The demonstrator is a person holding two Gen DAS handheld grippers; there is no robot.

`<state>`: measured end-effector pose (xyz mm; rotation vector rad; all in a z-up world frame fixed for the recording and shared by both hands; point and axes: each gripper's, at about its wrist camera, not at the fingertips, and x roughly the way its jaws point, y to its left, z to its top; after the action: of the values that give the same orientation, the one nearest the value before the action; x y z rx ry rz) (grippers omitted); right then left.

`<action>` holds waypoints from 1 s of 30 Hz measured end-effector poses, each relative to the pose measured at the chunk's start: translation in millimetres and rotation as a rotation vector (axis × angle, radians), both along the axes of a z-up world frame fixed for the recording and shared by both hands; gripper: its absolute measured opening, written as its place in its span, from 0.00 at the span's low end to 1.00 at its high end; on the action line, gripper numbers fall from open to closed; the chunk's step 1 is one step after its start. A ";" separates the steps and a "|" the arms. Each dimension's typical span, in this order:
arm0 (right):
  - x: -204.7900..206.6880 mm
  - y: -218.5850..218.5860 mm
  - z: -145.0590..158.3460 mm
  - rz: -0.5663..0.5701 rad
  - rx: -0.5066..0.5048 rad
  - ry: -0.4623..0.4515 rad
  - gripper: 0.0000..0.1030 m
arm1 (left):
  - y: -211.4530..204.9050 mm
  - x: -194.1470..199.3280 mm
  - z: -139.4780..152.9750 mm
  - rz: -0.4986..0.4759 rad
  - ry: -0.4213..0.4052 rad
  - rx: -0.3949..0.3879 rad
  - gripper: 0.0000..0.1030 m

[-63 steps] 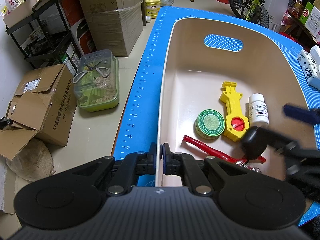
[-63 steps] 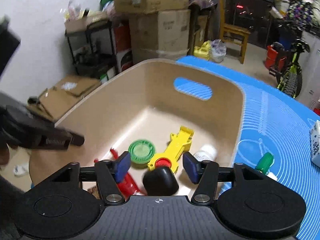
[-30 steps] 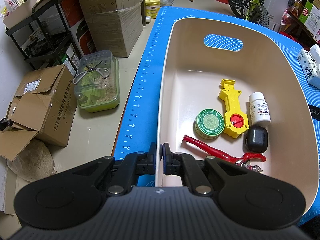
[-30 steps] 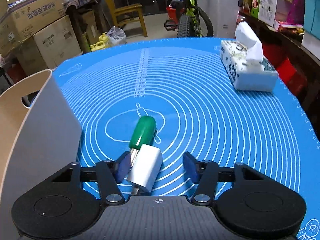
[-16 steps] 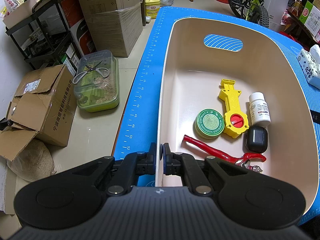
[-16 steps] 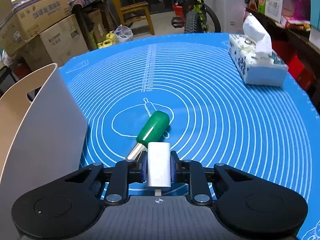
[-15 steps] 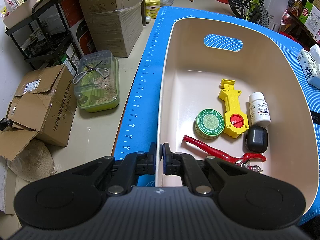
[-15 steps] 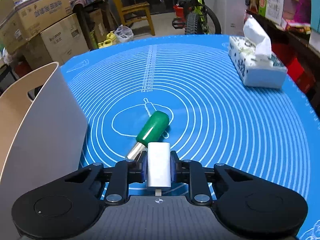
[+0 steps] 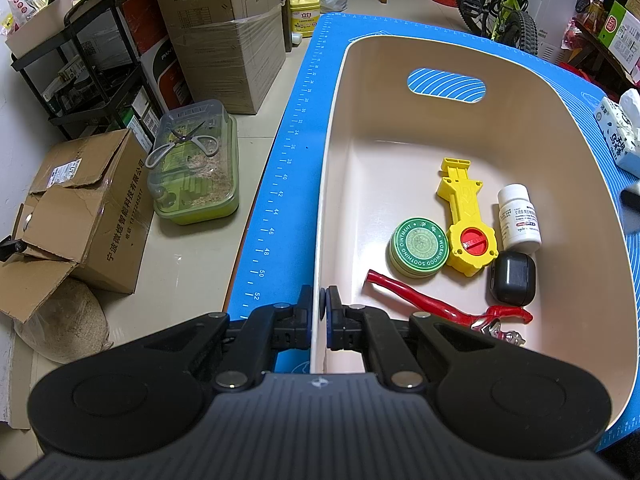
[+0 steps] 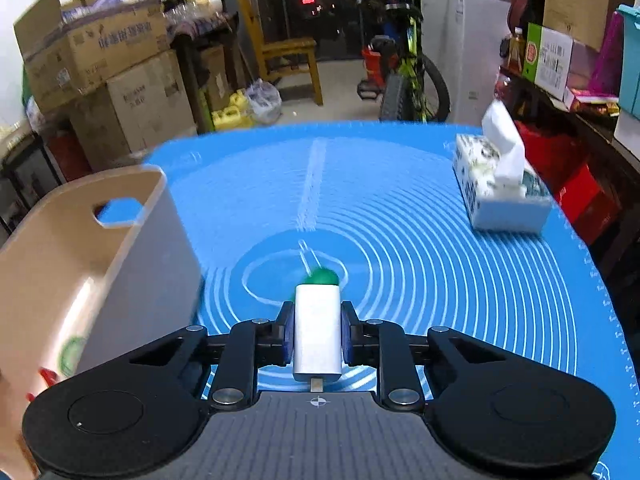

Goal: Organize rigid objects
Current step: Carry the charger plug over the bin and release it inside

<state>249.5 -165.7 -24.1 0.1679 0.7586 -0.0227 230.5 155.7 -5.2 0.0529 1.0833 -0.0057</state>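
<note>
My left gripper (image 9: 319, 312) is shut on the near rim of the beige bin (image 9: 332, 168). Inside the bin lie a green ointment tin (image 9: 418, 247), a yellow tool with a red knob (image 9: 466, 220), a white pill bottle (image 9: 518, 218), a black case (image 9: 512, 278) and red-handled pliers (image 9: 440, 306). In the right wrist view my right gripper (image 10: 317, 334) is shut on a white charger block (image 10: 317, 330), lifted above the blue mat (image 10: 440, 264). A green-handled tool (image 10: 321, 277) lies on the mat just beyond it, mostly hidden by the block. The bin (image 10: 108, 248) stands to the left.
A tissue box (image 10: 500, 196) sits at the mat's far right. Off the table's left edge the floor holds cardboard boxes (image 9: 84, 208), a clear tub with scissors (image 9: 192, 168) and a black rack (image 9: 80, 64). A bicycle (image 10: 408, 76) and a chair (image 10: 288, 56) stand beyond the table.
My right gripper closed on the white charger block and lifted it off the mat, tilting its view up; the green-handled tool stayed down. The left gripper has not moved.
</note>
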 end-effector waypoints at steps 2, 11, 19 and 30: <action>-4.1 5.9 16.1 0.012 -0.002 -0.047 0.31 | -0.1 0.0 0.0 0.000 0.000 0.001 0.08; -11.6 46.3 79.3 0.129 0.045 -0.220 0.31 | 0.0 0.0 0.0 -0.001 0.000 0.000 0.07; -6.4 99.3 87.5 0.276 0.041 -0.229 0.31 | 0.0 0.1 -0.1 -0.001 0.000 0.001 0.07; 0.3 170.1 46.5 0.472 -0.011 -0.053 0.31 | -1.5 -0.3 0.3 -0.002 -0.001 0.004 0.07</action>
<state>249.8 4.4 22.4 -0.0243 0.7298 0.4238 230.2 154.2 -4.8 0.0572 1.0826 -0.0054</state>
